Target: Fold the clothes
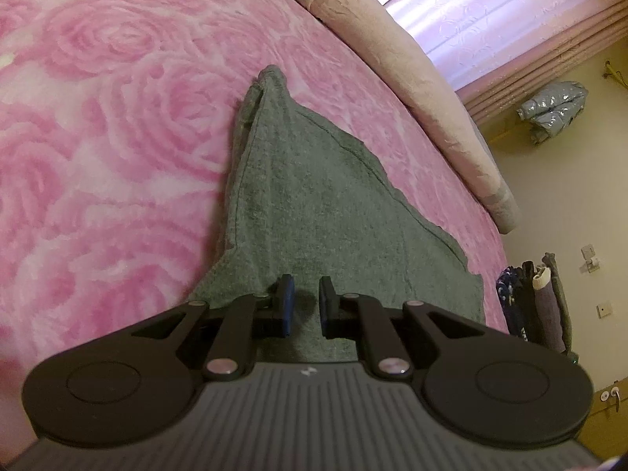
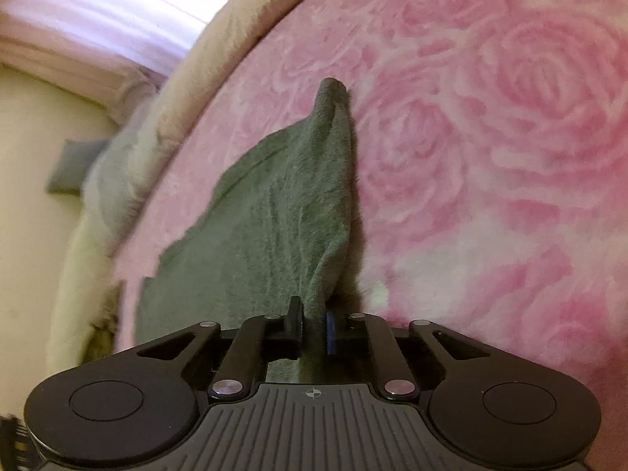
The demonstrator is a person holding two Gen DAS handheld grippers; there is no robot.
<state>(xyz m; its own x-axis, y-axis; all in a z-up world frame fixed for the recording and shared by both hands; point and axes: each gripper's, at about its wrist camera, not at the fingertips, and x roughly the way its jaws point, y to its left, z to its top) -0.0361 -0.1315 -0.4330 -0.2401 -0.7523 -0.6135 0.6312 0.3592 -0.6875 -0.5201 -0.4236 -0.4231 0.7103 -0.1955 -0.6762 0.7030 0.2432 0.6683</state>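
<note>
Your left tool (image 1: pixel 305 306) hangs just over the near edge of the grey-green knitted garment (image 1: pixel 314 204), its blue-padded fingers (image 1: pixel 288 302) parted by a clear gap with nothing pinched between them; the fabric shows flat beneath that gap. Ahead of this tool the garment stretches away across the pink rose-patterned blanket (image 1: pixel 98 137) on the bed, narrowing to a bunched tip at its far end. To the right of the tool a beige quilt (image 1: pixel 412 90) runs along the bed's edge, and beyond it a pink curtain (image 1: pixel 510 11) hangs. Further right, past the bed, a rack of hanging clothes (image 1: pixel 533 302) stands by the cream wall.

Your right tool (image 2: pixel 314 331) is closed down onto a raised fold of the same garment (image 2: pixel 274 216): the cloth runs straight between its fingers (image 2: pixel 331 331) and lifts into a ridge ahead of them. To the left of this tool the garment spreads flat toward the beige quilt (image 2: pixel 188 90). To its right lies only the rose blanket (image 2: pixel 510 157).
</note>
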